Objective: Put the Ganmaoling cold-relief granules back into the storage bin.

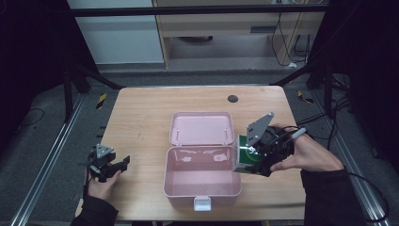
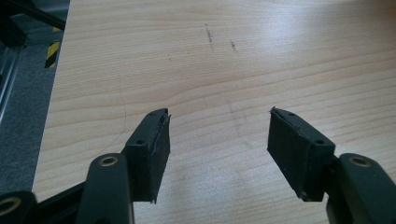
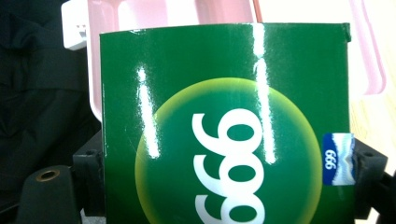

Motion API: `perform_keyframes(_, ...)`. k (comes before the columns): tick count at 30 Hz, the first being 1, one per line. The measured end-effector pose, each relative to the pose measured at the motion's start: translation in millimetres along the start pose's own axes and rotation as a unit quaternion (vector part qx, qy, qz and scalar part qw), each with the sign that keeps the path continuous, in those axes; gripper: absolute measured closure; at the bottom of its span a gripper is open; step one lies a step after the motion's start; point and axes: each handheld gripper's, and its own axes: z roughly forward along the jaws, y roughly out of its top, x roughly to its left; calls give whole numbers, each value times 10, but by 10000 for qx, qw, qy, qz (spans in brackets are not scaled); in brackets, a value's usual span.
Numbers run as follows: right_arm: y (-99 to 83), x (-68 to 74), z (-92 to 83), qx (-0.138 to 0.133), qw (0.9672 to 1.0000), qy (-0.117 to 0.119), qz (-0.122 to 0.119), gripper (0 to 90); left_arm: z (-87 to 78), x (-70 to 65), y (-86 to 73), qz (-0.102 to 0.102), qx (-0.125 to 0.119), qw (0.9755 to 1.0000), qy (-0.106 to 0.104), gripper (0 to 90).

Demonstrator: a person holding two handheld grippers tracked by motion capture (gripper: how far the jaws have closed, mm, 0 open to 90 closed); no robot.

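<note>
A pink lidded box [image 1: 202,184] stands open in the middle of the table, its lid [image 1: 202,128] laid back flat. My right gripper [image 1: 256,157] is shut on a glossy green carton [image 1: 246,160] printed with white numerals, held just off the box's right wall. In the right gripper view the green carton [image 3: 224,130] sits between the jaws with the pink box [image 3: 140,18] behind it. My left gripper [image 1: 117,165] rests at the table's left front edge; in the left gripper view its jaws [image 2: 218,149] stand open over bare wood.
A wooden table [image 1: 141,117] carries a small black round disc [image 1: 232,99] near its far edge. The box's white latch [image 1: 202,204] faces the front edge. Metal frame rails run along both sides, with cables on the floor to the right.
</note>
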Motion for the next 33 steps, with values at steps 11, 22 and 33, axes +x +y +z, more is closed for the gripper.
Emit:
perform_keyframes(11, 198, 2, 74, -12, 9998, 118, -167, 161, 0, 4, 1, -9, -7, 10000, 4, 383)
perform_keyframes(22, 348, -4, 191, 101, 9994, 212, -262, 160, -1, 8, 2, -16, -7, 10000, 7, 383)
perform_keyframes(33, 439, -5, 310, 173, 9991, 256, -280, 160, -1, 10, 3, -17, -9, 10000, 10, 383)
